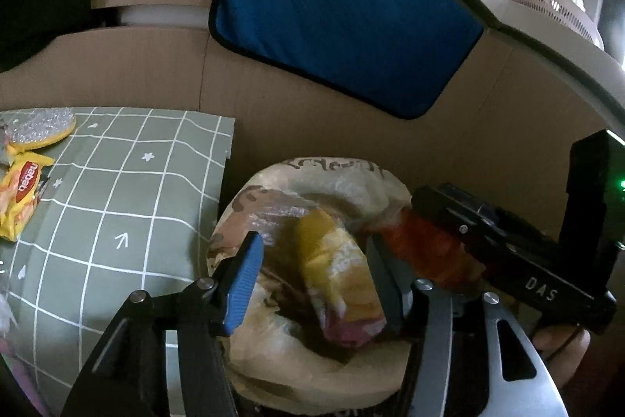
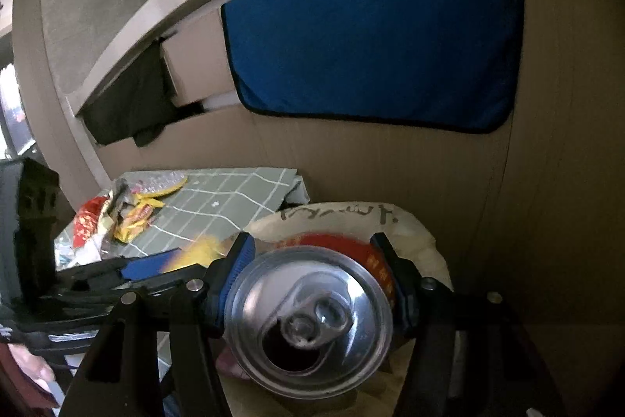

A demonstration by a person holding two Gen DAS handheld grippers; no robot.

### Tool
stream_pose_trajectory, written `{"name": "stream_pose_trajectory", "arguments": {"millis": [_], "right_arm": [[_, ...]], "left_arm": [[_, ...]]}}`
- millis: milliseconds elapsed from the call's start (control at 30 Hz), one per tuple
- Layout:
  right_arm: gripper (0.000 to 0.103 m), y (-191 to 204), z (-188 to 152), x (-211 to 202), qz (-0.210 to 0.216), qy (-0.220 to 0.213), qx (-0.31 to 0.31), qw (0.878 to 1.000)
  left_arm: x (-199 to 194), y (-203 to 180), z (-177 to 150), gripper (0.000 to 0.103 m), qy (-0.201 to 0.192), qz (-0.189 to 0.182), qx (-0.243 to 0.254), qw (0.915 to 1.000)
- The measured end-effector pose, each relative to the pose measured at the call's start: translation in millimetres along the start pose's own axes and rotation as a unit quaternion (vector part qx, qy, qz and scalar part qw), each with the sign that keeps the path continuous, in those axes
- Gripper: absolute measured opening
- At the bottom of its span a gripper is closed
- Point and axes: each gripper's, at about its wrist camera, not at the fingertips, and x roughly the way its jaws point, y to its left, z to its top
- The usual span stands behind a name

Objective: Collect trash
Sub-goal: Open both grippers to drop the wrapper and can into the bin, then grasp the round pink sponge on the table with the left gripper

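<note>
cardboard wall (image 1: 488,143) | blue cloth (image 1: 343,14) | wrappers (image 2: 117,221) on grid mat (image 1: 117,213)

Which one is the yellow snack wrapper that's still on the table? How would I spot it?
Find the green tablecloth with white grid lines, left of the paper trash bag. Near its far left edge lies a small heap of wrappers. The yellow snack wrapper is the crumpled bright yellow one with a red oval logo, just below the clear bubbly blister pack.

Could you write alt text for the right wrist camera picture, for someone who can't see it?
A two-finger gripper holds an opened red drink can over a paper-lined bin. To the left, snack wrappers lie on a green checked cloth; behind are cardboard and a blue cloth.
</note>
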Motion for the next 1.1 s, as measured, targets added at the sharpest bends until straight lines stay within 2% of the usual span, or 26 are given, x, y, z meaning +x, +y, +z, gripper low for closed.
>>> {"name": "stream_pose_trajectory", "arguments": {"millis": [167, 333, 433, 567, 767, 933, 1000, 1100], "right_arm": [[0.067, -7, -4, -1, -0.006, 0.001, 0.025, 1.0], [0.072, -13, -10, -6, -0.009, 0.009, 0.044, 0.999], [0.072, -7, -15, -8, -0.009, 0.019, 0.035, 0.999], [0.072, 6, -22, -15, -0.014, 0.023, 0.017, 1.0], [0.072, 53, -26, -31, 0.008, 0.008, -0.042, 0.999], [0.072, 108, -25, -40, 0.02, -0.018, -0.111, 0.993], [0.072, 125, -24, -38, 0.043, -0.015, -0.121, 0.992], [0.072, 140, -24, -29, 0.066, -0.004, -0.121, 0.99]], "left_arm": [[-14, 11, -6, 0.056, -0.007, 0.013, -0.024, 0.9996], [-41, 14, -14, 0.056, -0.046, 0.045, -0.017, 0.9978], [-61, 14, -19, 0.056, -0.063, 0.072, -0.002, 0.9954], [-91, 22, -25, 0.056, -0.082, 0.081, -0.019, 0.9931], [-146, 46, -42, 0.056, -0.102, 0.129, -0.046, 0.9854], [-190, 92, -62, 0.056, -0.118, 0.188, -0.078, 0.9719], [-198, 114, -70, 0.056, -0.111, 0.198, -0.105, 0.9682], [-200, 138, -82, 0.056, -0.091, 0.194, -0.145, 0.966]]}}
